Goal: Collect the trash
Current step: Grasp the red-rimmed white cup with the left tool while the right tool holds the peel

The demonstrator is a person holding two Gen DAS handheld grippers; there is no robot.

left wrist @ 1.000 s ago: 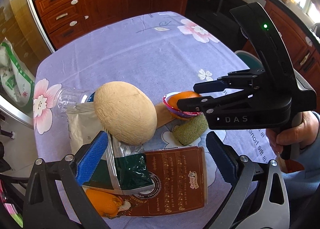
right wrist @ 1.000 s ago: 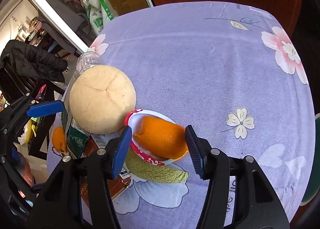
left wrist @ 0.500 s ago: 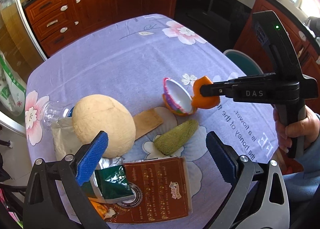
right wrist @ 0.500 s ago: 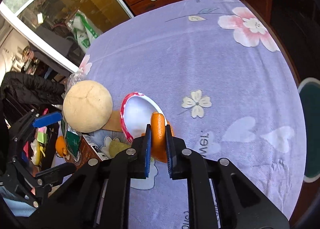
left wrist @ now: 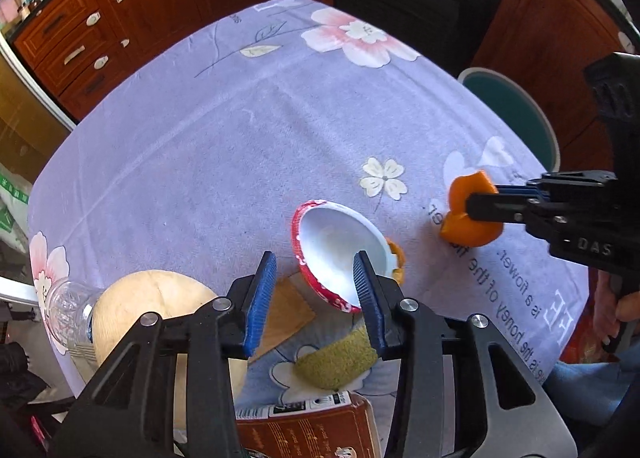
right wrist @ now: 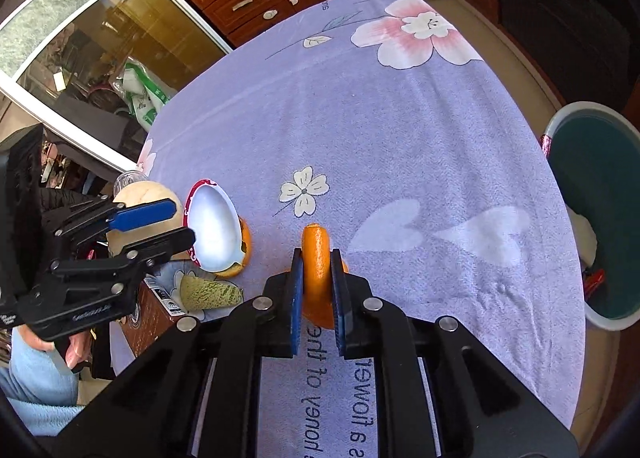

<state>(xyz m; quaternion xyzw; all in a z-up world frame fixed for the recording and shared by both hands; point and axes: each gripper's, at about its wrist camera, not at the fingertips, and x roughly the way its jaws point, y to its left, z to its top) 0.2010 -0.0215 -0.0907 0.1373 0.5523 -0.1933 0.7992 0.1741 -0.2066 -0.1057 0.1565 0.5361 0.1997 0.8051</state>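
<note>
I am pinching a curled piece of orange peel (right wrist: 317, 258) between the nearly closed blue pads of my right hand-held gripper (right wrist: 317, 290), lifting it clear above the lilac flowered cloth covering the surface (right wrist: 400, 130); from the left wrist camera the same right hand-held gripper (left wrist: 474, 210) is reaching in from the right edge with the peel (left wrist: 468, 214) jutting out of its tips. My left hand-held gripper (left wrist: 316, 290) is closing, its jaws about half apart and straddling the near rim of a tipped white cup with a red patterned rim (left wrist: 340, 254), though the pads are not pressing on it and I am holding nothing there. A second scrap of orange peel (left wrist: 396, 258) is peeking out from behind the cup on its right. Just below the cup a green melon rind (left wrist: 336, 358) is lying on the cloth, with a thin brown card (left wrist: 286, 316) to its left and a brown printed box (left wrist: 312, 430) at the bottom edge. Further left a pale round melon (left wrist: 160, 322) is sitting against a clear plastic bottle (left wrist: 66, 310) lying on its side. Beyond the right edge of the surface a teal bin with a white rim (right wrist: 592, 210) is standing on the floor, with wooden cabinets (left wrist: 120, 10) behind.
</note>
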